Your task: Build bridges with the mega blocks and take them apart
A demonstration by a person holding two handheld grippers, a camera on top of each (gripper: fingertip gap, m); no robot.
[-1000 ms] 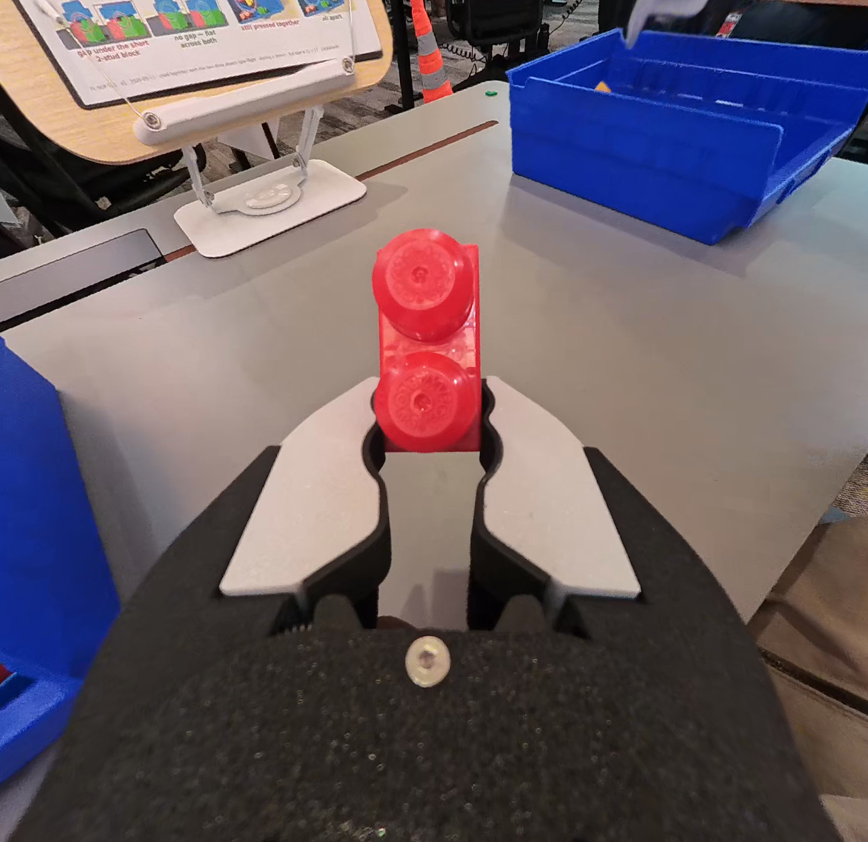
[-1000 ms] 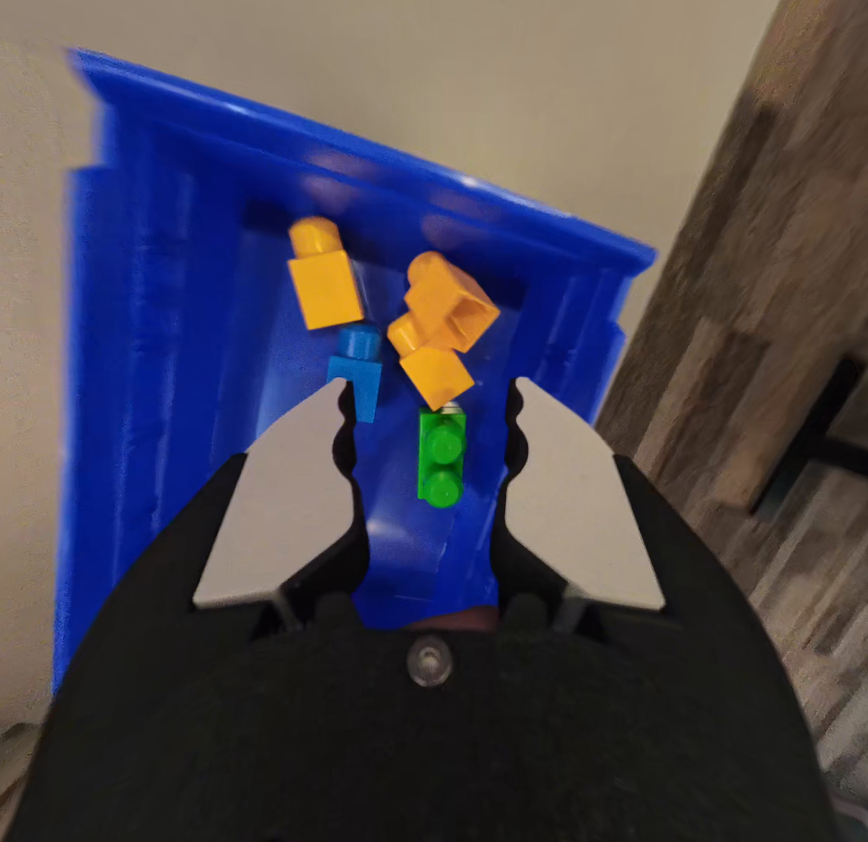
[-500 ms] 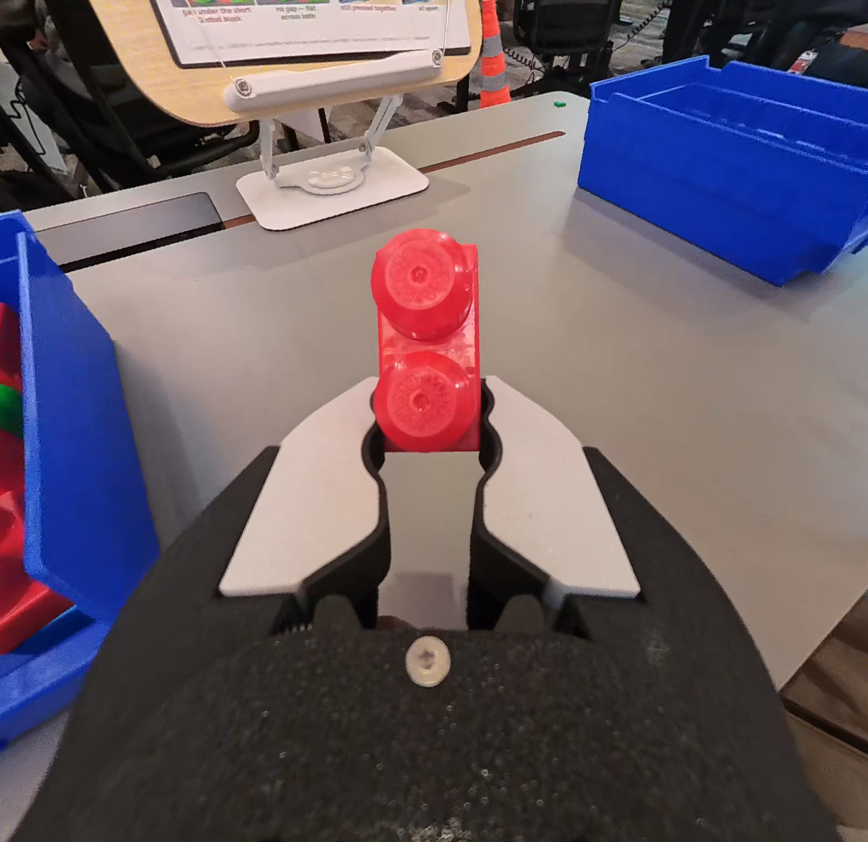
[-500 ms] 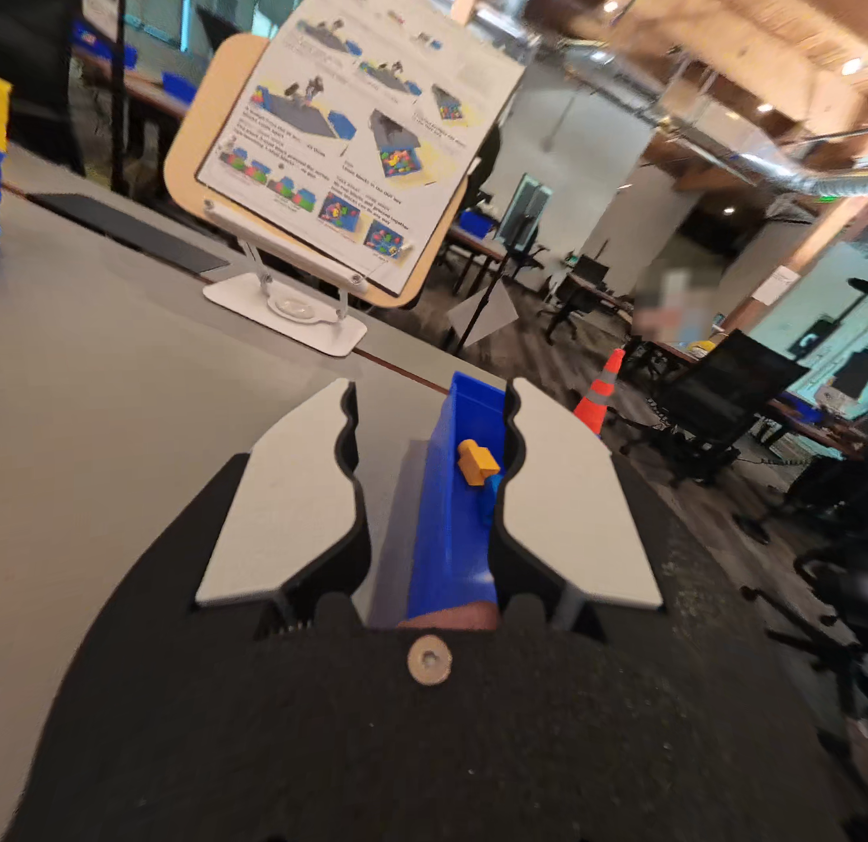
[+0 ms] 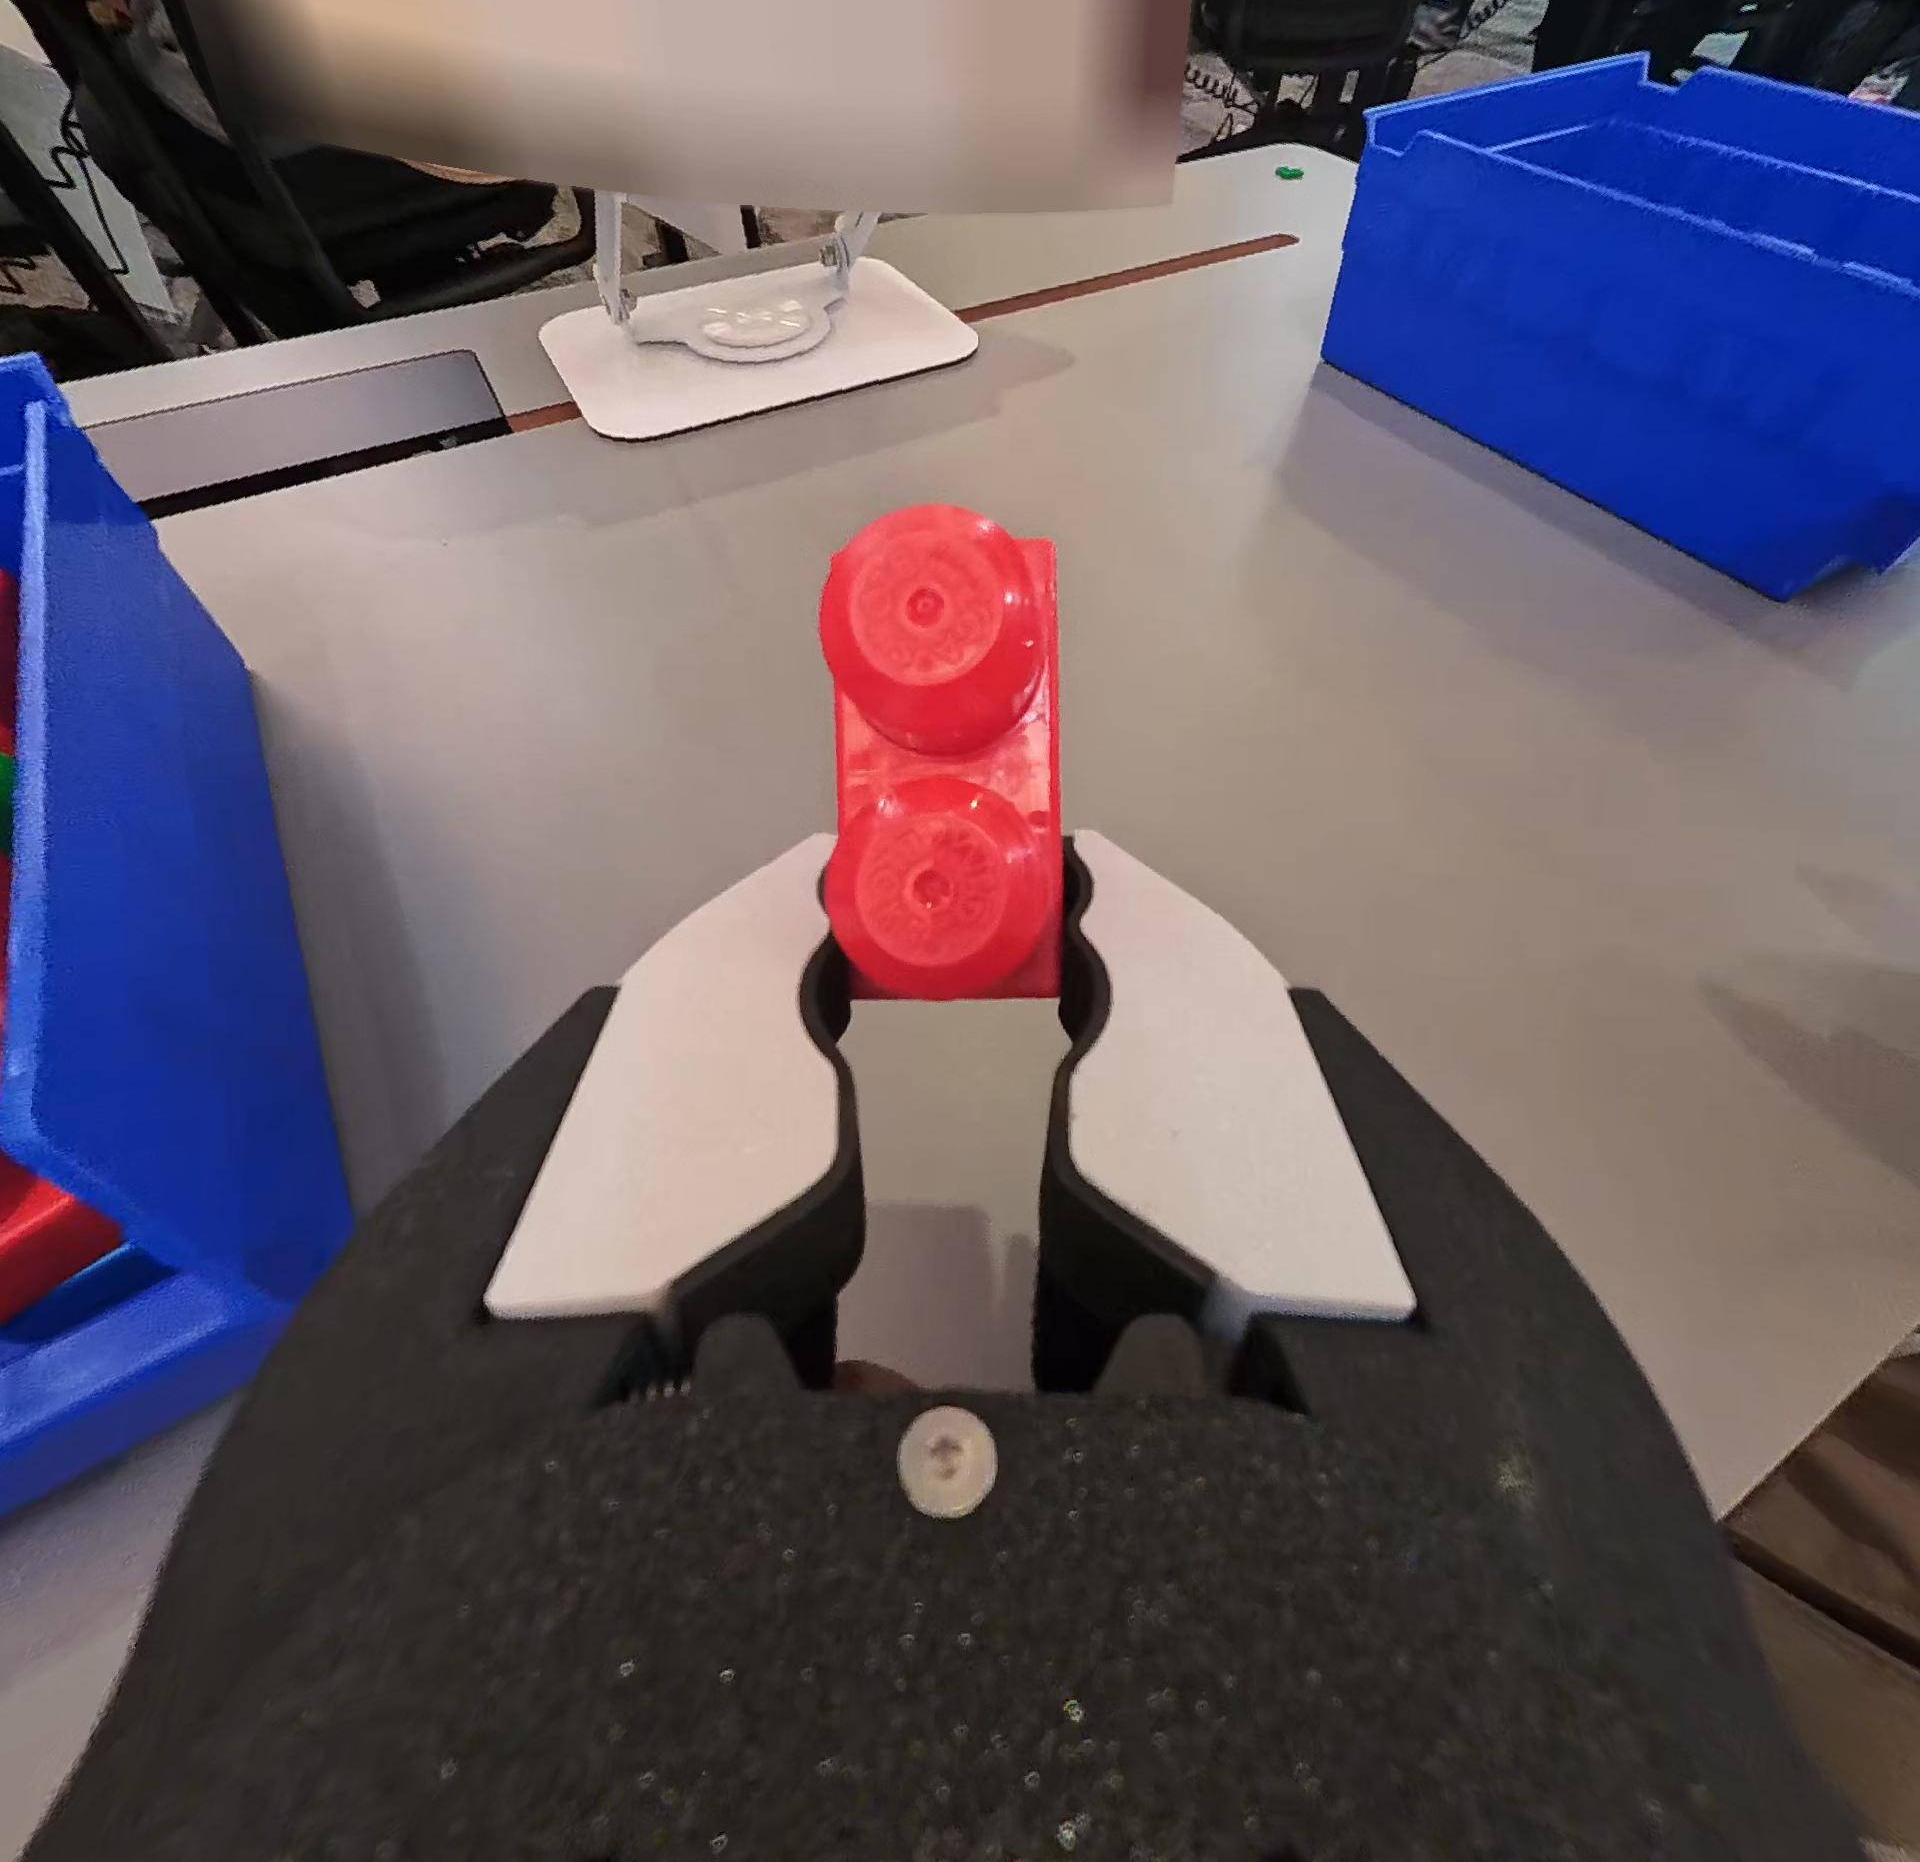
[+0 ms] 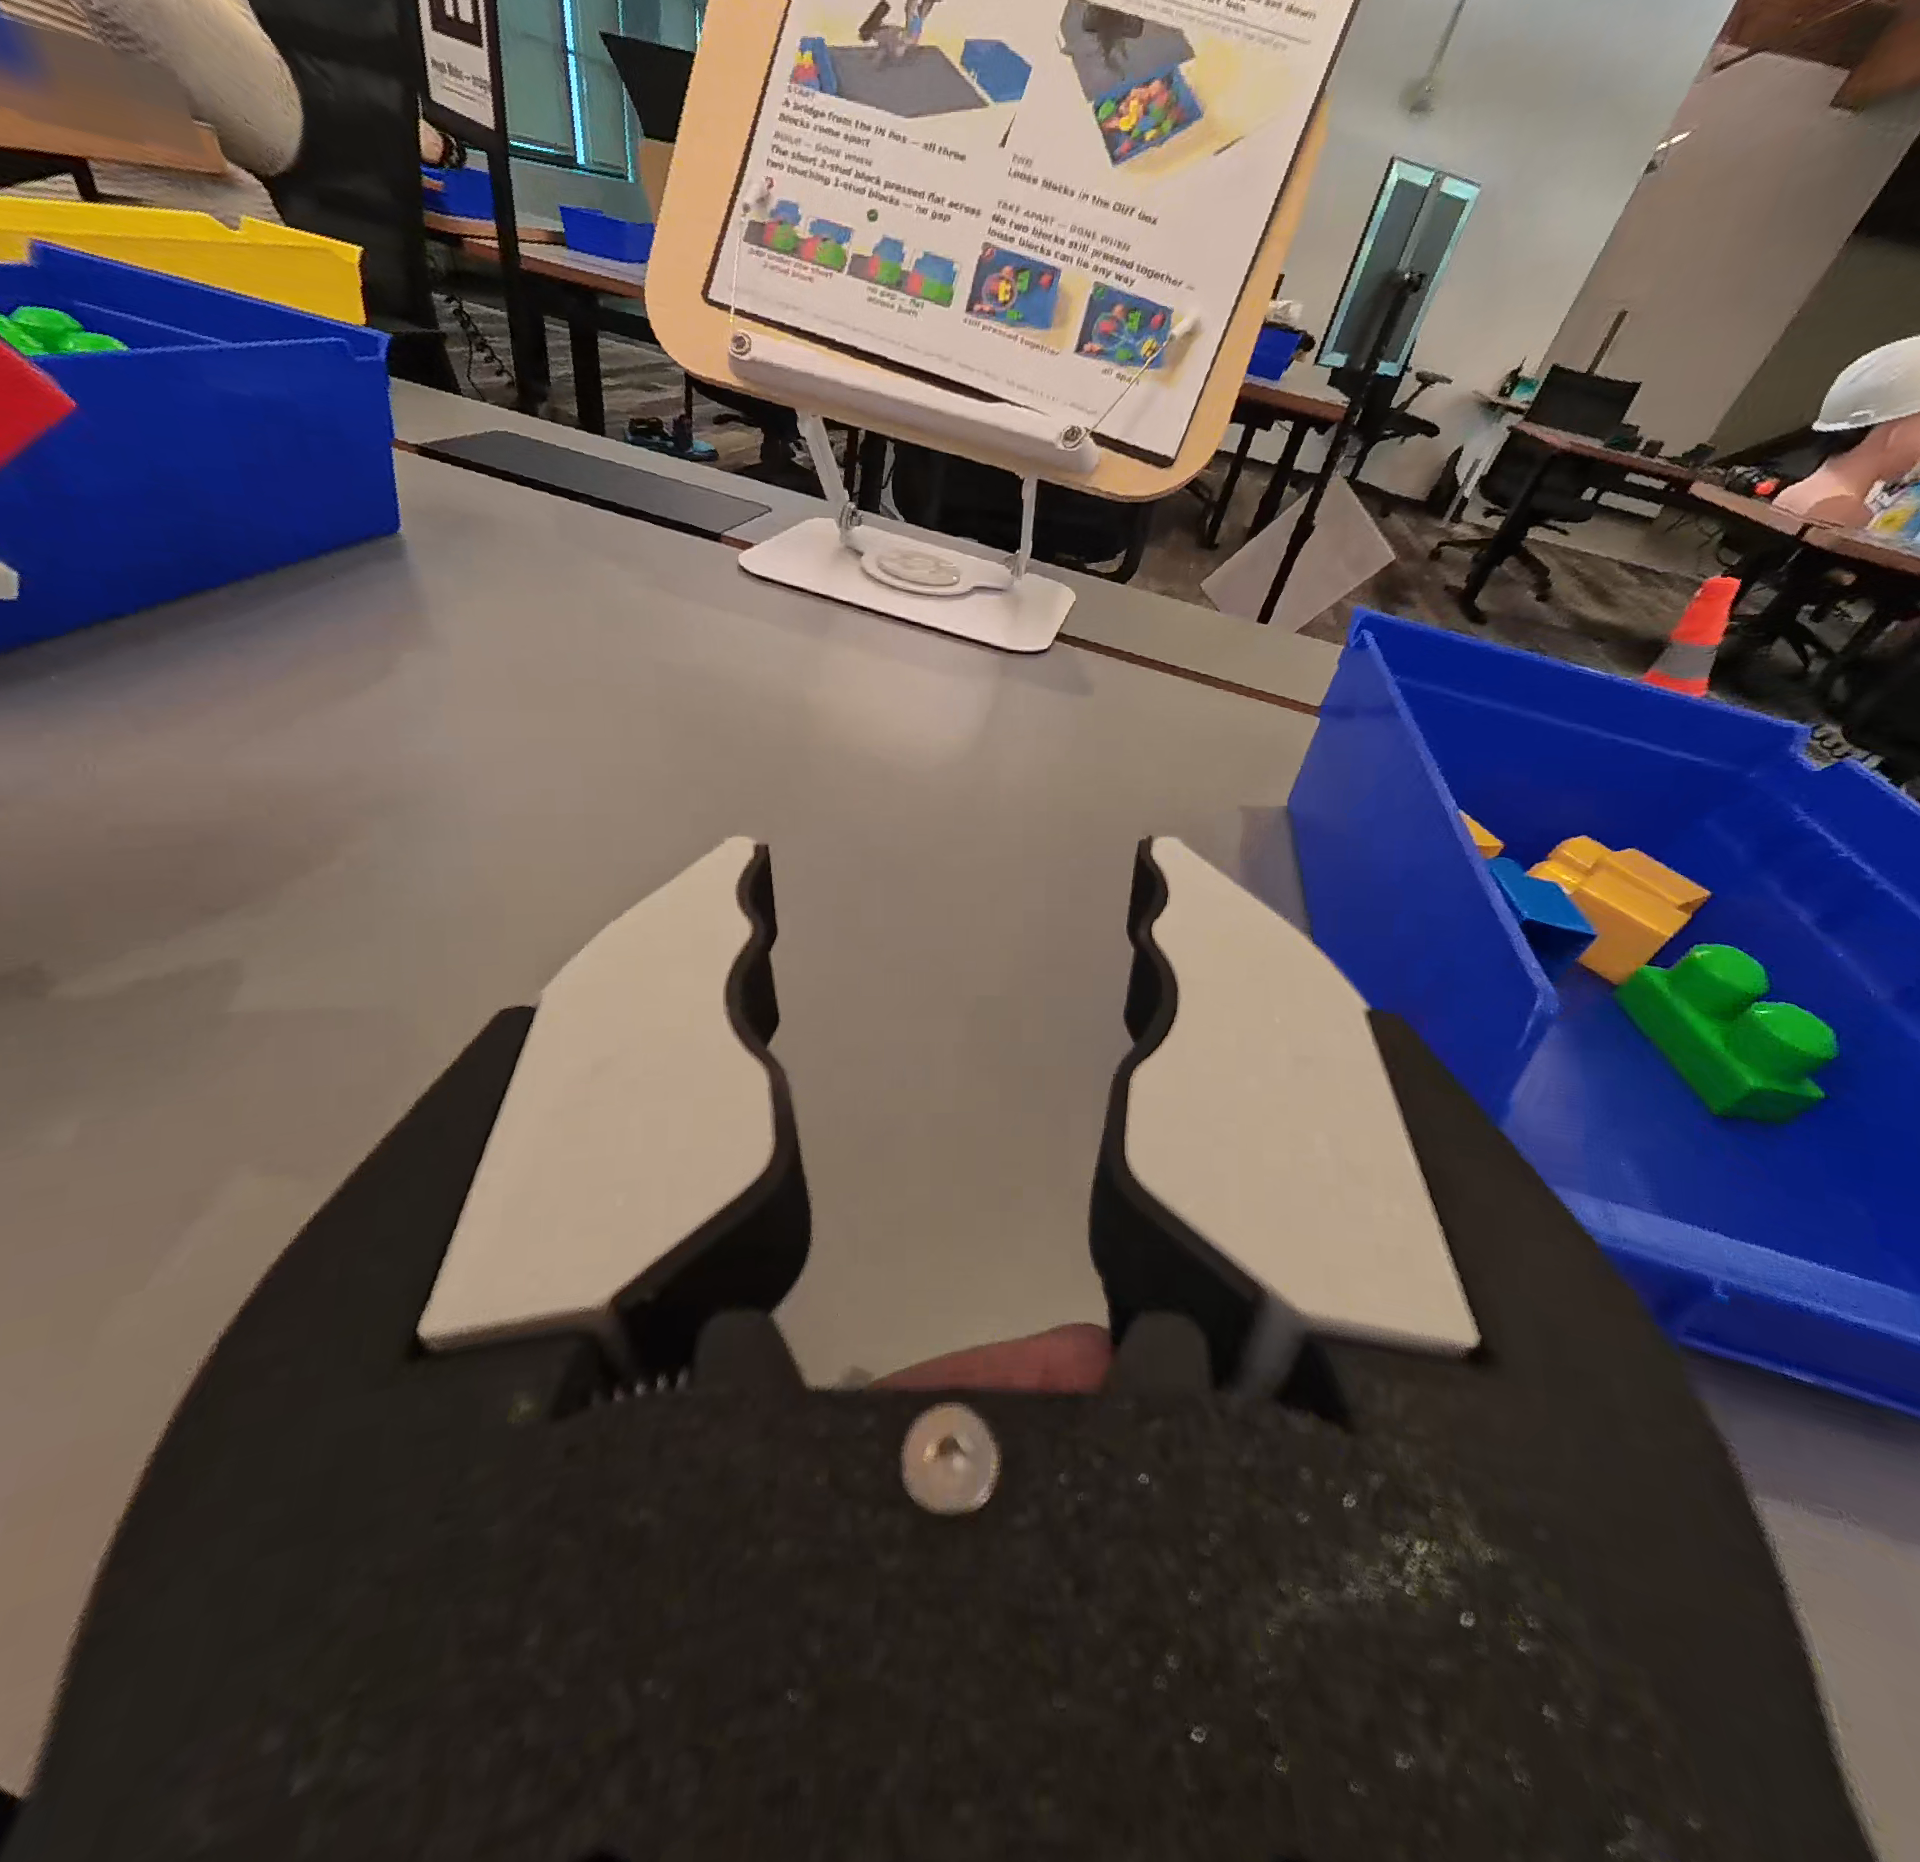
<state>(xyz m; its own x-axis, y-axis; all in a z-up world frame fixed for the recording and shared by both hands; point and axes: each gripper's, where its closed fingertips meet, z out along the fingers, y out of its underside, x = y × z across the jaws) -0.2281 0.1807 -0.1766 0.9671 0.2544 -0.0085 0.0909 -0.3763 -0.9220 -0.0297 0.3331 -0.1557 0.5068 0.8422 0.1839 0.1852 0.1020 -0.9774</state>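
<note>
- While the left gripper [image 5: 945, 913] pinches a red block [image 5: 940, 763] by its near end above the table [image 5: 1403, 825], the block's two studs face the camera.
- Right gripper [image 6: 951, 939] hangs over the table with fingers spread, holding nothing.
- Right bin [image 6: 1403, 877] holds green [image 6: 1730, 1043], orange [image 6: 1626, 903] and blue [image 6: 1543, 913] blocks.
- Left bin [image 6: 208, 462] sits across the table.

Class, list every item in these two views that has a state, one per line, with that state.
Left tongs: shut on the red block.
Red block: held above the table, studs facing the camera.
Right tongs: open, empty.
Right bin: holds loose blocks.
Green block: lying on its side.
</note>
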